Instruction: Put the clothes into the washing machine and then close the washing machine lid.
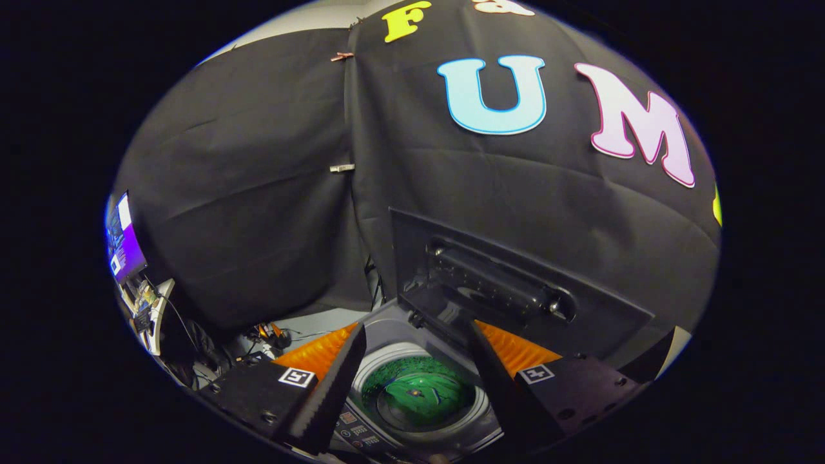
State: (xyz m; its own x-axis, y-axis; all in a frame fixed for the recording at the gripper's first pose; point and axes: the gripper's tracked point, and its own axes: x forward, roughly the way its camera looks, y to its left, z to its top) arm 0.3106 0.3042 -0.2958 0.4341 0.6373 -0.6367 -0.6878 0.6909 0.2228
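The top-loading washing machine sits below and between my fingers, its round drum open. A green piece of clothing lies down inside the drum. The dark lid stands raised behind the opening, leaning back toward the booth wall, with a bar handle across it. My gripper hovers above the drum, open, nothing between its fingers. The left finger and the right finger frame the drum's rim. A control panel with buttons shows at the machine's near edge.
A lit screen stands on a stand to the left. Cables and small gear lie on the floor left of the machine. The black cloth wall hangs close behind the lid.
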